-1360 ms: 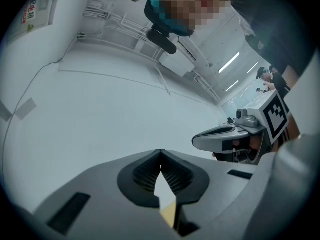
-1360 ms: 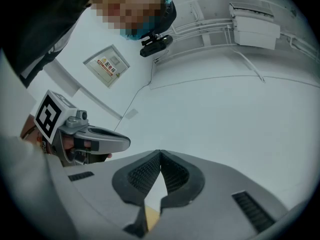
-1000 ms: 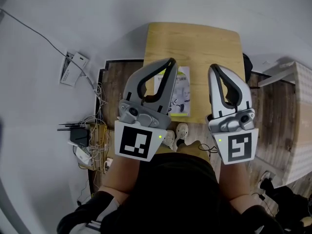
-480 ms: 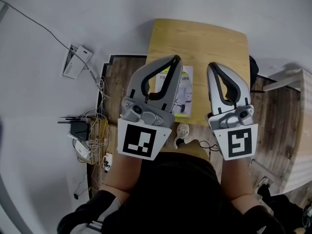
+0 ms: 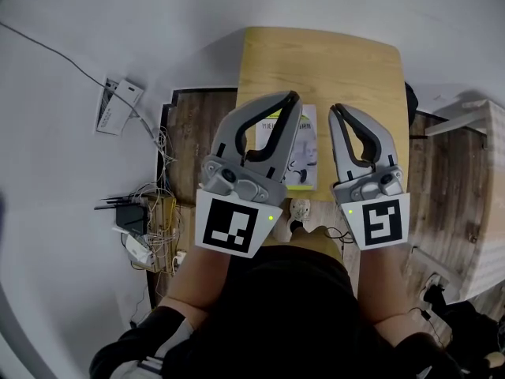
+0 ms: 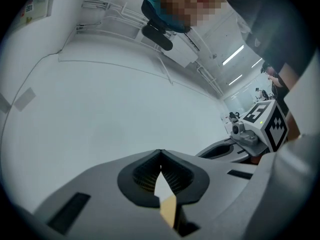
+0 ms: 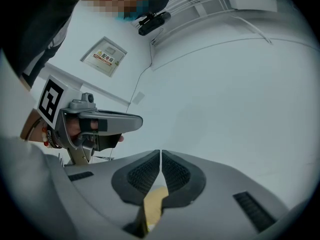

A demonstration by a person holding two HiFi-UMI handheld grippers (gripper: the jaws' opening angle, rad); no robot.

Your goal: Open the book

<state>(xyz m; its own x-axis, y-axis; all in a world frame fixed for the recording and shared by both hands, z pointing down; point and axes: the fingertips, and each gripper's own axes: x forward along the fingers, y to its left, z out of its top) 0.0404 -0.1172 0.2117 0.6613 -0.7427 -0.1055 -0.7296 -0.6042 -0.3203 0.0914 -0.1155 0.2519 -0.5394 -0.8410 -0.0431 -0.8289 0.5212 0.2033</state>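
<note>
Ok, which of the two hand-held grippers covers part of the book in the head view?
The left hand-held gripper: its jaws overlap the book, while the right hand-held gripper shows beside it, over bare table.

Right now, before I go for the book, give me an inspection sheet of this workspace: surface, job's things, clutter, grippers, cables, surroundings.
Surface: small light wooden table, rounded corners, top bare apart from the book.
Job's things: closed book with a white and yellow-green cover, lying flat near the table's near edge, partly hidden by the left gripper.
Clutter: nothing seen on the table.
Grippers: left gripper and right gripper both shut and empty, held side by side over the table's near part.
Cables: tangle of wires beside a black router on the floor left of the table; white power strip further off.
Surroundings: dark wood plank floor; the person's pale shoes by the table edge.
</note>
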